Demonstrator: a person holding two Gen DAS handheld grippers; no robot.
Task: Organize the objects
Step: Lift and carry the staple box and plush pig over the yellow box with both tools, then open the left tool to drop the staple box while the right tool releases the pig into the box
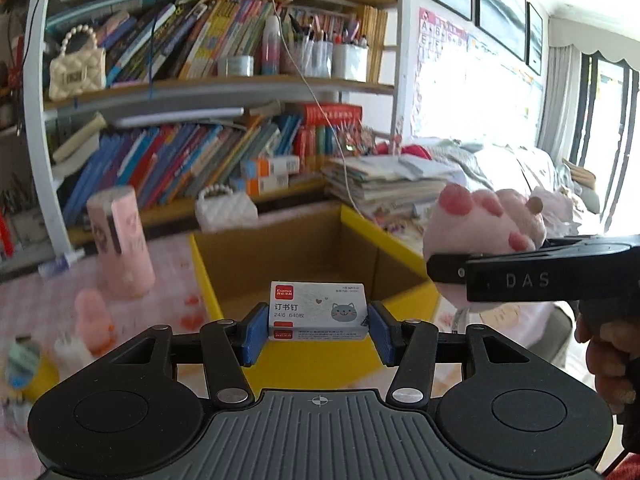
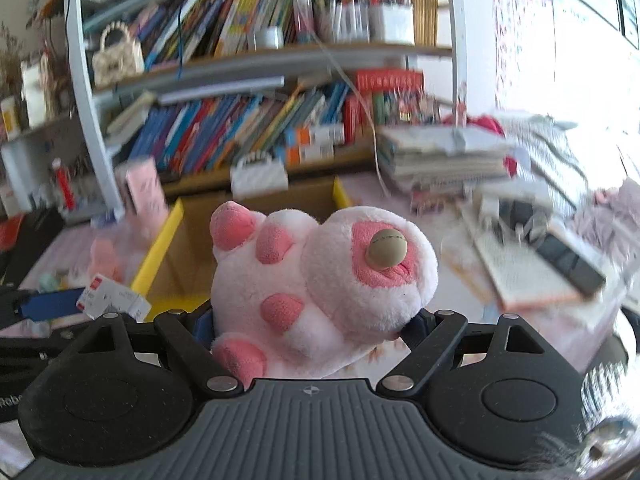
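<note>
The yellow-rimmed box (image 1: 316, 256) stands open on the counter (image 1: 36, 300), its inside bare, books behind. Both tools hang above its near rim, tilted down. The left tool (image 1: 318, 326) pinches a small staple box (image 1: 318, 310), cat printed. The right tool (image 2: 312, 328) clamps a pink plush paw (image 2: 320, 284), seemingly upright.

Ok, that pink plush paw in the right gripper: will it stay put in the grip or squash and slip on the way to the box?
The pink plush paw bulges out around the right gripper, so it is probably soft and squashes rather than resists. It looks light for its bulk. The fuzzy pile should grip the pads fairly well, though so much plush overhangs the jaws that it may wobble.
</note>
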